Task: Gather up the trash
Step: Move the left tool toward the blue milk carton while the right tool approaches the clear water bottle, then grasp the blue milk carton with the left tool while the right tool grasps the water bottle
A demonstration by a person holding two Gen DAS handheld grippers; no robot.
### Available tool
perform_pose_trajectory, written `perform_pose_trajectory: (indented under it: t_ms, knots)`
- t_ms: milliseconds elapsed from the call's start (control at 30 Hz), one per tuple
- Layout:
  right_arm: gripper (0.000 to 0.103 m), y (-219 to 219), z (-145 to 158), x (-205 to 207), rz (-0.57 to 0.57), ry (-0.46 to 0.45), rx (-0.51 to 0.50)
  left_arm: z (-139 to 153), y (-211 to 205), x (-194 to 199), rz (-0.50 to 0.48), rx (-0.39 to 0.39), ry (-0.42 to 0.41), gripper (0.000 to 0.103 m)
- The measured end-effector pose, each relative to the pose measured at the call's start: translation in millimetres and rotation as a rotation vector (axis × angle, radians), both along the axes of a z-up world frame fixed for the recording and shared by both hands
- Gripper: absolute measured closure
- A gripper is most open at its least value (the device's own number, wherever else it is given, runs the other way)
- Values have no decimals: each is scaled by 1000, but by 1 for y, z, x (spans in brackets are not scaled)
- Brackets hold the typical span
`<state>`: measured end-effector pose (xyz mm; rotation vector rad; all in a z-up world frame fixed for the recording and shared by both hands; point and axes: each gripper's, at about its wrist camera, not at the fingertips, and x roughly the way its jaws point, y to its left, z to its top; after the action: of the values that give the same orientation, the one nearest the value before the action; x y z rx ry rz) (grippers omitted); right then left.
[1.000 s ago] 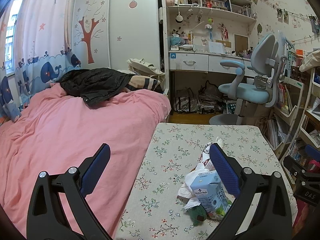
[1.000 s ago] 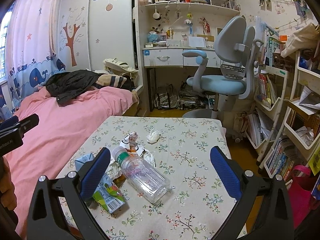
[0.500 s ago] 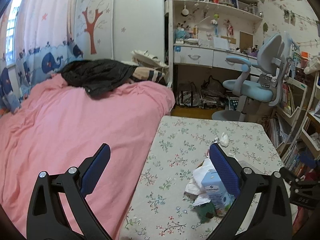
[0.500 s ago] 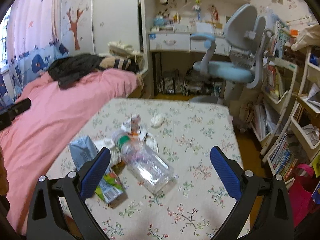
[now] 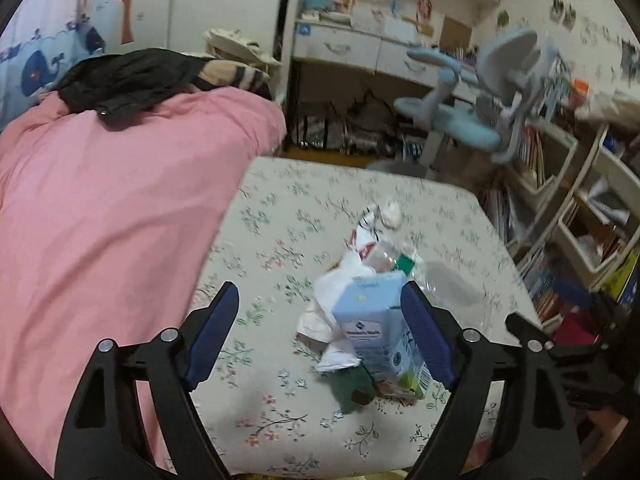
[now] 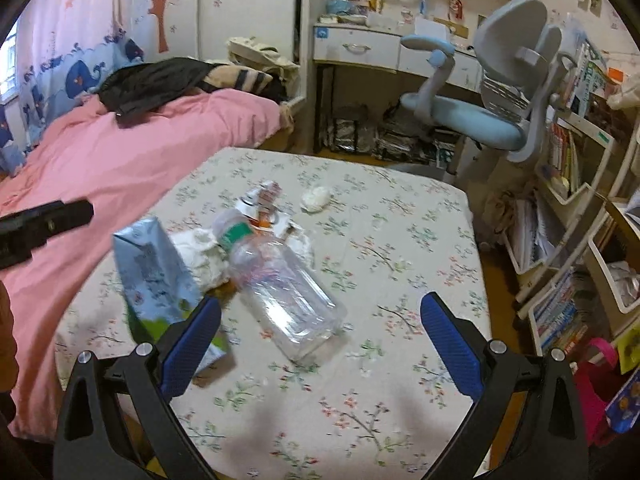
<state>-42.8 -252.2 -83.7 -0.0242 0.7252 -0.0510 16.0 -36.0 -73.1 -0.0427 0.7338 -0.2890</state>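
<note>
Carton [image 5: 374, 320], pale blue, crumpled, upright among white wrappers [image 5: 326, 300].

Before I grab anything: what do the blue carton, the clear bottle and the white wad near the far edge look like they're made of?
Blue carton: looks like coated paperboard, with a printed, slightly glossy skin and folded gable creases. Clear bottle: thin transparent plastic, see-through with glints, green label band at the neck. White wad: probably crumpled tissue or paper, matte and soft-edged; too small to be sure.

A pink bedspread [image 6: 132, 160] bears a black jacket [image 6: 152, 80]; a blue-grey desk chair [image 6: 480, 116] faces white drawers [image 6: 356, 46].
</note>
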Motion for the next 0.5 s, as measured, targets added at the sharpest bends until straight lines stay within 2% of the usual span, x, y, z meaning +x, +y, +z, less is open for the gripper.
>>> perform_pose_trajectory:
  t_ms: [167, 333, 433, 500]
  knots:
    - [7, -24, -6, 6, -38, 27, 46, -21, -24, 12, -18, 45, 30, 22]
    - [7, -31, -11, 17, -30, 43, 88, -32, -37, 25, -39, 44, 52, 24]
    - [7, -32, -16, 27, -20, 58, 96, -39, -46, 33, -97, 50, 78, 57]
    - [7, -32, -19, 32, -9, 70, 104, -38, -46, 36, -122, 34, 85, 66]
